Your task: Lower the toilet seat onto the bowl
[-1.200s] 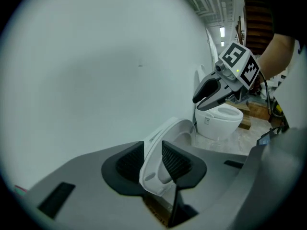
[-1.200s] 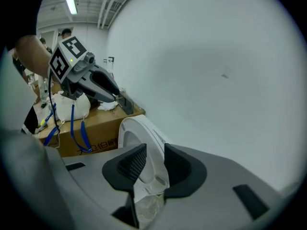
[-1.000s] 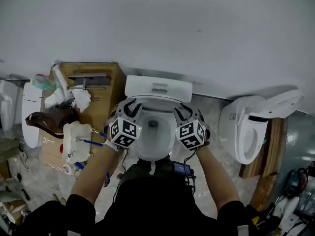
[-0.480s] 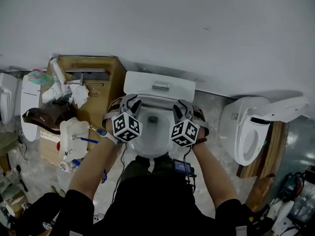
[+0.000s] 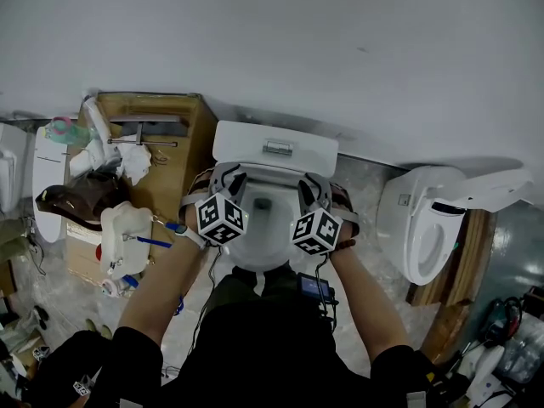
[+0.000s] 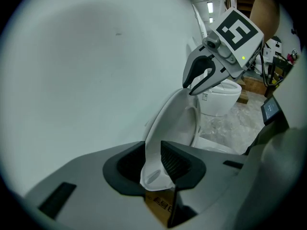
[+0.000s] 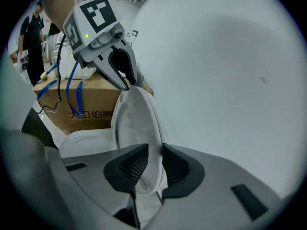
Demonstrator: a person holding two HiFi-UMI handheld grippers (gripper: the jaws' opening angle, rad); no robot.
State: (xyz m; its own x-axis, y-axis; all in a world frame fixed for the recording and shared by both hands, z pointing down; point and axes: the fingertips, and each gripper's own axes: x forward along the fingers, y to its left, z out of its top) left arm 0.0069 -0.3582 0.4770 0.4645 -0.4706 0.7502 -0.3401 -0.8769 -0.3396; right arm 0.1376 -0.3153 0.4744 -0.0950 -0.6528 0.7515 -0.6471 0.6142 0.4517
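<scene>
The left gripper [image 6: 154, 164] has its jaws shut on the left edge of the toilet seat [image 6: 175, 116]. The right gripper [image 7: 154, 163] pinches the right edge the same way. The seat stands raised, close to the far wall, above the bowl [image 5: 263, 232]. Holding both sides probably lets it come down level and slowly. A cardboard box [image 5: 174, 138] at left and a second toilet [image 5: 425, 228] at right stand apart from its path.

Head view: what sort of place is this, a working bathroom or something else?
Probably a storeroom or test area for bathroom ware, not a working bathroom: a second toilet stands loose close beside the toilet in use, and a cardboard box topped with loose fittings sits on its other side.
</scene>
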